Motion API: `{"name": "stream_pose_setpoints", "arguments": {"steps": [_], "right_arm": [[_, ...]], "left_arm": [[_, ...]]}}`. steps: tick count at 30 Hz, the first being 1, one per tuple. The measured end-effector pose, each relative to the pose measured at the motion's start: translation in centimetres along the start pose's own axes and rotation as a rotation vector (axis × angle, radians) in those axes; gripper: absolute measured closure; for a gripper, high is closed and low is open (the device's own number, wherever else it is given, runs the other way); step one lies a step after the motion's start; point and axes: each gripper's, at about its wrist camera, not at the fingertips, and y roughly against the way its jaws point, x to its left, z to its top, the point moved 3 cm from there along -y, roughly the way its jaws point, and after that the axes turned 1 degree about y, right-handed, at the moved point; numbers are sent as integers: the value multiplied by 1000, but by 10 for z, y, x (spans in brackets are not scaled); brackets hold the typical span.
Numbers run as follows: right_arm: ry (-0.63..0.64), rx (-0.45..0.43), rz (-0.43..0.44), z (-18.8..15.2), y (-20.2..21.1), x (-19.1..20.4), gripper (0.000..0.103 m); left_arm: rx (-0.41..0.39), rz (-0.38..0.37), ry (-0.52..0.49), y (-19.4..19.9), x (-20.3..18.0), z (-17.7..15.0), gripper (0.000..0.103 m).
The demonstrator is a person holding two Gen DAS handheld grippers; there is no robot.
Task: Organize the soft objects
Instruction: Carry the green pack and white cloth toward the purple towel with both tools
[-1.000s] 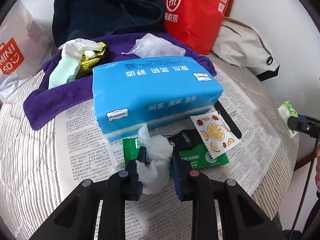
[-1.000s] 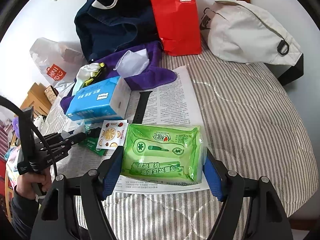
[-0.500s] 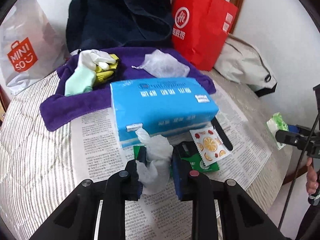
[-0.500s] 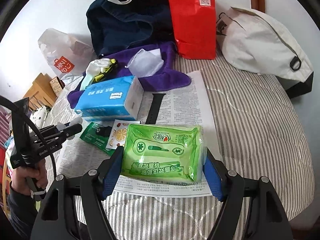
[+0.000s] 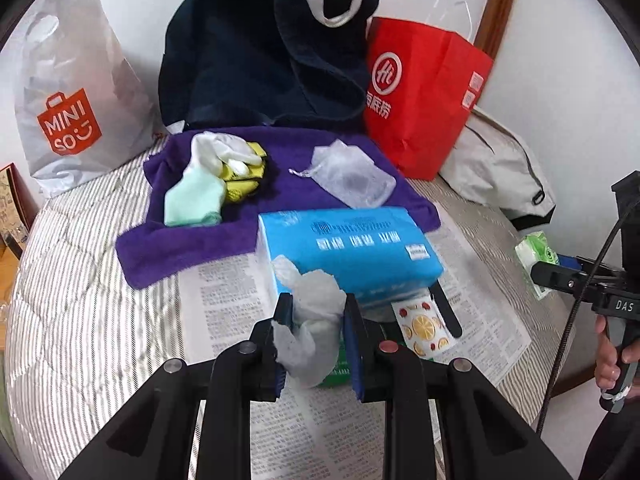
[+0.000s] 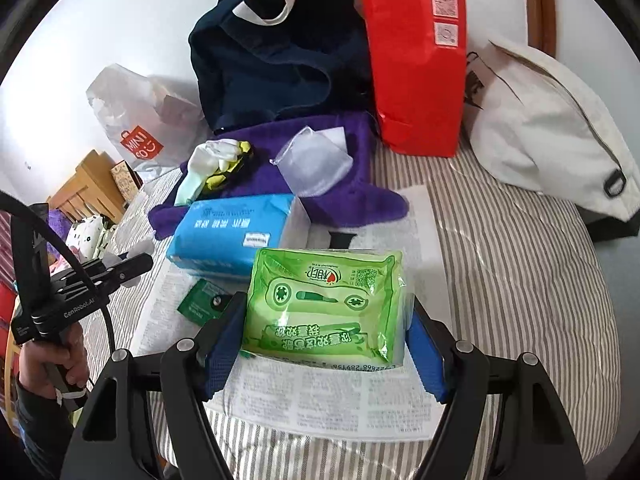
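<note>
My left gripper (image 5: 318,312) is shut on a crumpled white tissue (image 5: 312,332), held above the newspaper in front of the blue tissue pack (image 5: 348,248). My right gripper (image 6: 326,316) is shut on a green wet-wipes pack (image 6: 324,304) and holds it above the newspaper; that pack also shows at the right edge of the left wrist view (image 5: 536,256). A purple towel (image 5: 280,200) behind the blue pack carries white and mint gloves (image 5: 204,184), a yellow item and a clear pouch (image 5: 352,176). The blue pack (image 6: 236,236) also shows in the right wrist view.
A navy bag (image 5: 264,48), a red paper bag (image 5: 420,92), a white Miniso bag (image 5: 72,92) and a cream bag (image 6: 548,132) stand along the wall. A fruit-print sachet (image 5: 424,328), a black strap and a small green packet (image 6: 200,304) lie on the newspaper (image 6: 332,400).
My left gripper has lifted and drawn back with the tissue, showing more of the wall and bags. My right gripper has risen and moved forward with the green pack.
</note>
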Motion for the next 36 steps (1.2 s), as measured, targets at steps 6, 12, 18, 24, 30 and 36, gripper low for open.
{"name": "stream_pose_setpoints", "arguments": {"steps": [6, 12, 18, 24, 30, 36], "right_arm": [[10, -4, 6, 20, -10, 5, 29], [10, -6, 11, 40, -21, 8, 29], [24, 10, 19, 57, -40, 13, 29], [24, 13, 16, 83, -63, 17, 29], [43, 26, 14, 104, -91, 24, 29], [81, 74, 8, 121, -127, 35, 29]], "left_arm": [[-17, 13, 23, 8, 13, 16, 80], [-31, 3, 43, 12, 24, 33, 80], [-40, 12, 49, 9, 34, 48, 80], [-33, 14, 50, 4, 45, 64, 80], [-21, 7, 72, -9, 58, 75, 80], [-9, 4, 83, -17, 66, 80, 80]]}}
